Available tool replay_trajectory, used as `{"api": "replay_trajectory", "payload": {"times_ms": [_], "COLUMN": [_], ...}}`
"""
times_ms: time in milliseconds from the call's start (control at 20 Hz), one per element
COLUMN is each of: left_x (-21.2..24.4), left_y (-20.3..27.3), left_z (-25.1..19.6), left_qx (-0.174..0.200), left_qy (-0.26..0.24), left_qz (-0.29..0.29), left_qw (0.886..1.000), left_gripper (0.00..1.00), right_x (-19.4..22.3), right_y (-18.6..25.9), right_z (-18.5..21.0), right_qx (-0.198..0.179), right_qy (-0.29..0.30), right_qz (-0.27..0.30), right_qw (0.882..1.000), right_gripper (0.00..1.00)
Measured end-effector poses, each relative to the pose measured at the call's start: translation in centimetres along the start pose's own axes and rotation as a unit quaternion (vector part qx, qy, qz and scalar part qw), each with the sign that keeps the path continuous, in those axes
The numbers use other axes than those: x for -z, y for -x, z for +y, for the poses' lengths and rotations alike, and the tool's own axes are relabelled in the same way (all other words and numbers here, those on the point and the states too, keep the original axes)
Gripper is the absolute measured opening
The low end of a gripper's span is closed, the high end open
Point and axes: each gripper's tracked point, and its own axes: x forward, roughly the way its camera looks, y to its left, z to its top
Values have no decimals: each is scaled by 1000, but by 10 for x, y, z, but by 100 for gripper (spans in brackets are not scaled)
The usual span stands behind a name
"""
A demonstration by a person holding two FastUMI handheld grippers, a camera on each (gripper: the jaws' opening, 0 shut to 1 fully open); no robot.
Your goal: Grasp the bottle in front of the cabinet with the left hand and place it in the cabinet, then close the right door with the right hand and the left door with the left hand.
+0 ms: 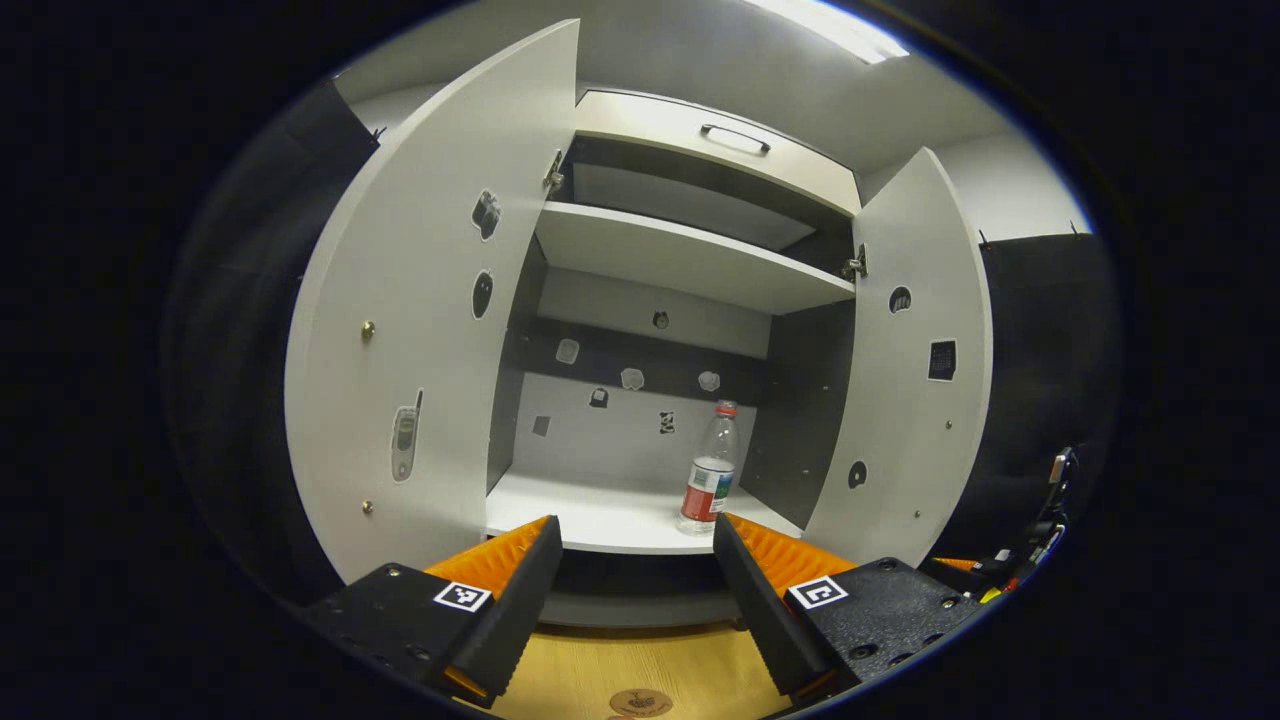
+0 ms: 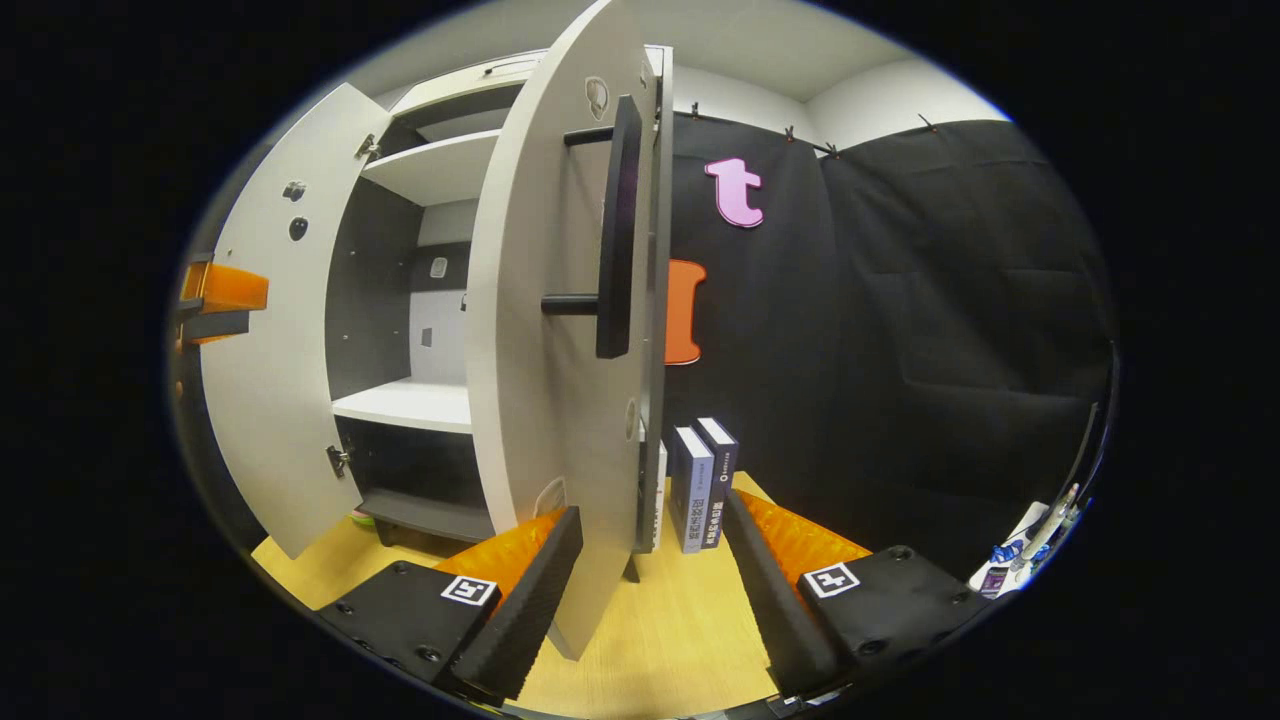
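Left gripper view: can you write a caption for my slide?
Bottle standing upright on the cabinet's lower shelf, both doors wide open, open left tool in front.

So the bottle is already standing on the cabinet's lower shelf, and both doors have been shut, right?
Not quite. The bottle does stand upright on the lower shelf, but both doors are open. The left gripper view shows the left door and right door swung wide on either side of the cabinet.
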Motion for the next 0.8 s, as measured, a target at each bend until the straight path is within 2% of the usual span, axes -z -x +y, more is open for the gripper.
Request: {"api": "replay_trajectory", "payload": {"times_ms": [50,100,150,350,600,800], "left_x": [-4,-5,-9,-14,-16,-19], "left_y": [3,1,4,19,38,54], "left_z": [2,2,5,19,46,72], "left_qx": [-1,-1,-2,-15,-40,-68], "left_qy": [-4,-6,-6,-11,-8,-5], "left_qz": [-4,-7,-10,-14,-16,-18], "left_qw": [1000,1000,1000,1000,999,998], "left_gripper": [93,93,93,93,93,93], "right_x": [0,0,0,-4,-7,-23], "right_y": [-2,-3,-5,-17,-43,-50], "right_z": [6,13,16,45,86,100], "right_qx": [-4,-8,-12,-31,-75,-81], "right_qy": [0,1,1,6,12,34], "right_qz": [0,0,-1,-8,-15,-32], "right_qw": [1000,1000,1000,999,997,996], "right_gripper": [95,100,95,95,96,96]}}
